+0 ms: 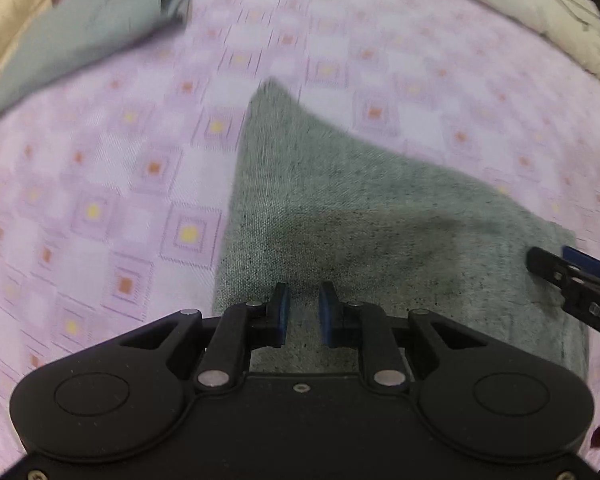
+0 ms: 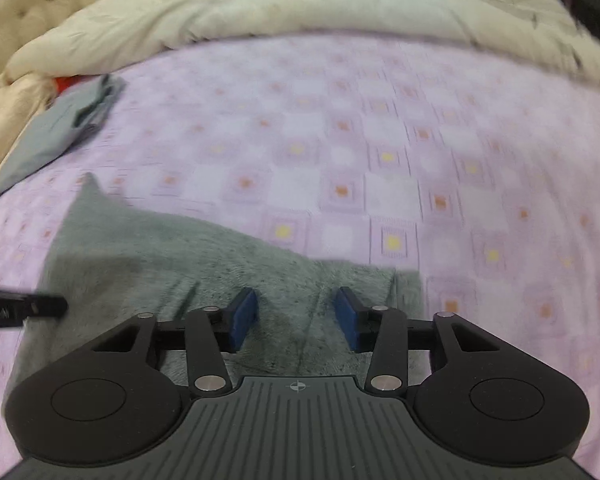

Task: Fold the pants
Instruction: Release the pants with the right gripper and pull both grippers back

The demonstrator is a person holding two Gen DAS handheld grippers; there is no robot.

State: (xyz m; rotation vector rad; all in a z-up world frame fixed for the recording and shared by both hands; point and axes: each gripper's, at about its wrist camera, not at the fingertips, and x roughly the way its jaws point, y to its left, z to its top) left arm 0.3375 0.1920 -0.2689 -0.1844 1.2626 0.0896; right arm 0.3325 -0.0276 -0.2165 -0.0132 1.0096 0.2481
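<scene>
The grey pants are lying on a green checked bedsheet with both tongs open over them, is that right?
Not quite: the bedsheet is pinkish lilac with small yellow and orange squares, not green. Both wrist views show it. The rest stands: the grey pants lie on it, and the left tongs and right tongs are open over them.

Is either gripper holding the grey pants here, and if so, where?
Nothing is held. The left gripper and right gripper are both open above the grey pants, no fabric between the fingers.
</scene>
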